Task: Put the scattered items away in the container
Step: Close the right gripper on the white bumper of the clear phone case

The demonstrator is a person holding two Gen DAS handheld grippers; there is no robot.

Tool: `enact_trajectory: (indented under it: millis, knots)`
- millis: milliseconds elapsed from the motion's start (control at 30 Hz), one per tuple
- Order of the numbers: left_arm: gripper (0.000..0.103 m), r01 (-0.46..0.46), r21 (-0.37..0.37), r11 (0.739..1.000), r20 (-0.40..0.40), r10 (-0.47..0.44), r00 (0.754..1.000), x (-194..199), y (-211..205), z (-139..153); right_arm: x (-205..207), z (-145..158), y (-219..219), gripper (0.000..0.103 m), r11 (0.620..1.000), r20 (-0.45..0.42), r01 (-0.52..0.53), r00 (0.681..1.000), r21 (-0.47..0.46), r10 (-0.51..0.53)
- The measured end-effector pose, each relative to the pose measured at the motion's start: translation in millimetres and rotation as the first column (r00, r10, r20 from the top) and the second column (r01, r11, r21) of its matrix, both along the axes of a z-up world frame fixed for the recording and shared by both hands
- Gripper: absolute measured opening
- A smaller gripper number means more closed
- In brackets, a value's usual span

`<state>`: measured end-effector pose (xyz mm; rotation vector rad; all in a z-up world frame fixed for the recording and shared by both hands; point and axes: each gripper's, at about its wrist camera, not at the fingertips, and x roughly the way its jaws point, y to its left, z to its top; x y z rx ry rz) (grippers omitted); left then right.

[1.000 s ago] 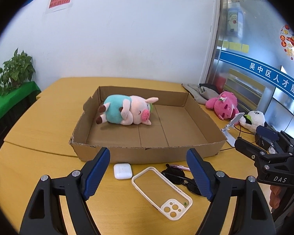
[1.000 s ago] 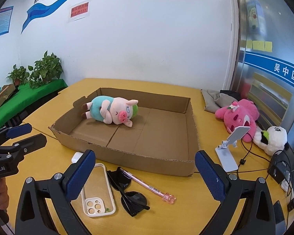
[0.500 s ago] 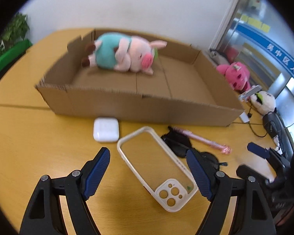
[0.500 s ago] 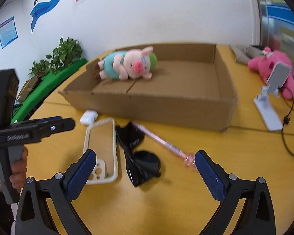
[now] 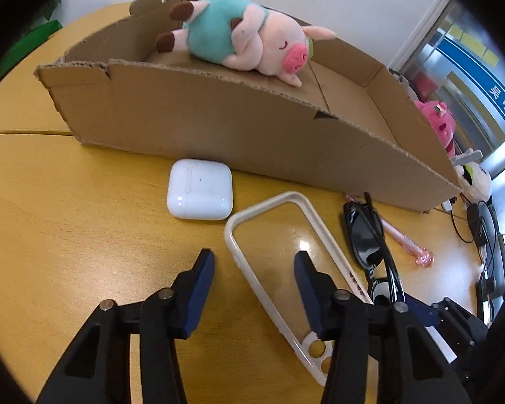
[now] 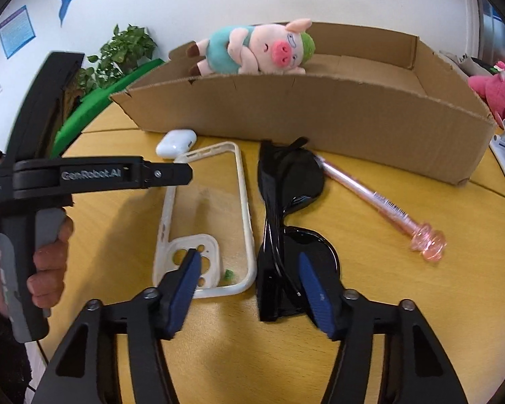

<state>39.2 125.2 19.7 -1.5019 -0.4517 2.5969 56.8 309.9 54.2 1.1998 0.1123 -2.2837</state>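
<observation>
The cardboard box [image 5: 239, 128] holds only 1 item, the plush pig [image 5: 239, 43]. Left on the table [image 5: 67, 235] just in front of it are 4: the earbud case [image 5: 199, 193], phone case [image 6: 212, 215], sunglasses [image 6: 286, 208] and pink pen [image 6: 380, 202]. My left gripper [image 5: 252, 279] has its jaws partly open, astride the phone case's near rim, gripping nothing. My right gripper [image 6: 249, 279] is likewise partly open and empty over the sunglasses. I judge the tidying barely begun.

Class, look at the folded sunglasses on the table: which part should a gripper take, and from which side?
Judging by pose, take the sunglasses at the narrow bridge between the lenses, from above. They lie flat, so only a top-down pinch across the frame looks workable.
</observation>
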Motion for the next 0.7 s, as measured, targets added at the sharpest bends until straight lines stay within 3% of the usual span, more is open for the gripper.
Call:
enact_trajectory:
  millis: [33, 100, 133, 233, 467, 700]
  knots:
    - [0.032, 0.009, 0.001, 1.0, -0.001, -0.009, 1.0, -1, -1, -1, 2, 0, -3, 0.05, 1.0, -0.018, 0.01, 1.0, 0.017, -0.009]
    - [0.013, 0.027, 0.017, 0.999, 0.0, -0.027, 1.0, -3, -5, -3, 2, 0, -6, 0.036, 0.999, -0.022, 0.034, 0.999, 0.028, -0.034]
    - [0.012, 0.034, 0.034, 0.999, 0.0, -0.034, 0.999, -3, -7, -4, 2, 0, -7, 0.029, 0.998, -0.025, 0.044, 0.999, 0.034, -0.043]
    - [0.011, 0.053, 0.071, 0.996, -0.005, -0.053, 0.999, -3, -13, -6, 8, -1, -10, 0.026, 0.997, -0.033, 0.045, 0.999, 0.061, -0.043]
    - [0.009, 0.083, 0.061, 0.995, -0.025, -0.082, 0.996, 13, -13, -3, 25, 1, -24, 0.014, 0.995, -0.03, 0.012, 0.999, 0.095, -0.01]
    - [0.007, 0.114, 0.072, 0.991, -0.118, -0.105, 0.987, 32, -15, 35, 45, 12, -25, 0.013, 0.999, -0.056, 0.012, 0.998, 0.051, -0.009]
